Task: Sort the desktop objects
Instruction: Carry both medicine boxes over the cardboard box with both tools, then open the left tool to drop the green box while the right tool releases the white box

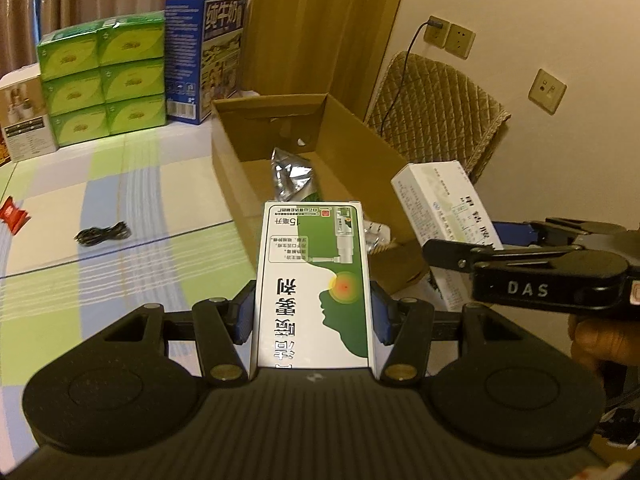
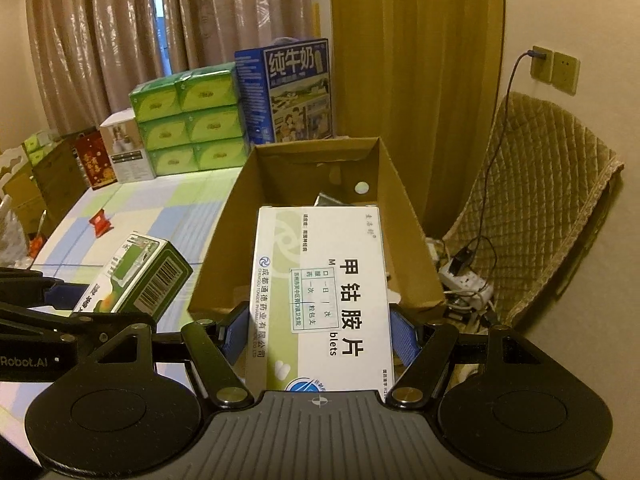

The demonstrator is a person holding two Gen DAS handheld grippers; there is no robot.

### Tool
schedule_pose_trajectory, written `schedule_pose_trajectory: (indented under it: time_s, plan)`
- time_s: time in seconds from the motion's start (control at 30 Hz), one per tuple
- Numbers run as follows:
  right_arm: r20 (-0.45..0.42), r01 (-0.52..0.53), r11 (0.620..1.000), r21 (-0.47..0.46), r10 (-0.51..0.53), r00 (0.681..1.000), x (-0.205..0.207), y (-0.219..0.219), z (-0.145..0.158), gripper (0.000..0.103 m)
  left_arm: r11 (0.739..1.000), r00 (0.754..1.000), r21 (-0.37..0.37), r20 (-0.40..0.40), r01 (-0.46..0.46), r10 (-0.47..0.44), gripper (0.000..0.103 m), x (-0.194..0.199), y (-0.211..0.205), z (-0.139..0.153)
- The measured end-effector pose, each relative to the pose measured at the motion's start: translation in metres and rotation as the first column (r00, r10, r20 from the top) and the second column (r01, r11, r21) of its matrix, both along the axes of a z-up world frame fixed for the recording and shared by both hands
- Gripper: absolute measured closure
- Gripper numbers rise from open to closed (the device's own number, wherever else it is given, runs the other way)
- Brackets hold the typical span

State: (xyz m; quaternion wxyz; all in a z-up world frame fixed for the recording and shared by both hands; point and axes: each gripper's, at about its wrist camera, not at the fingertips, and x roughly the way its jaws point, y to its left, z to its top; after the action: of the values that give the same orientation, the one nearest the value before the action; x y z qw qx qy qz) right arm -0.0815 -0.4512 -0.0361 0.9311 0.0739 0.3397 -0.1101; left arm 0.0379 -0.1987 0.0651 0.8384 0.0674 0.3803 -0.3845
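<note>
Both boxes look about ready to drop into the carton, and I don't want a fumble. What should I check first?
1. Left gripper shut on the green spray box: ok.
2. Right gripper shut on the white tablet box: ok.
3. Cardboard carton open at the top: ok.
4. Room inside beside the silver pouch: ok.
5. White tablet box over the carton opening: ok.
6. Green spray box past the near carton wall: cannot tell.

I see drawn brown curtains (image 2: 120,32) behind the table, a cream wall (image 1: 540,8) with sockets (image 1: 450,36), and a quilted chair (image 2: 540,184).
</note>
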Motion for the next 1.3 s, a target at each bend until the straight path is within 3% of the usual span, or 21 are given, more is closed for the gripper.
schedule_pose_trajectory:
  time_s: [0.5, 1.03, 1.3]
  plan:
    - [-0.007, 0.008, 1.0, -0.019, -0.008, 1.0, 0.026, -0.028, -0.001, 0.035, 1.0, 1.0, -0.022, -0.017, 0.011, -0.012, 0.053, 0.02, -0.038, 0.001]
    - [-0.02, 0.027, 1.0, -0.005, -0.027, 0.999, 0.078, -0.069, -0.002, 0.035, 1.0, 1.0, -0.012, -0.022, 0.018, -0.019, 0.053, 0.068, -0.085, -0.001]
    - [-0.036, 0.041, 0.999, 0.012, -0.04, 0.999, 0.088, -0.08, -0.011, 0.035, 0.999, 0.997, -0.032, -0.063, -0.036, 0.034, 0.053, 0.094, -0.1, -0.013]
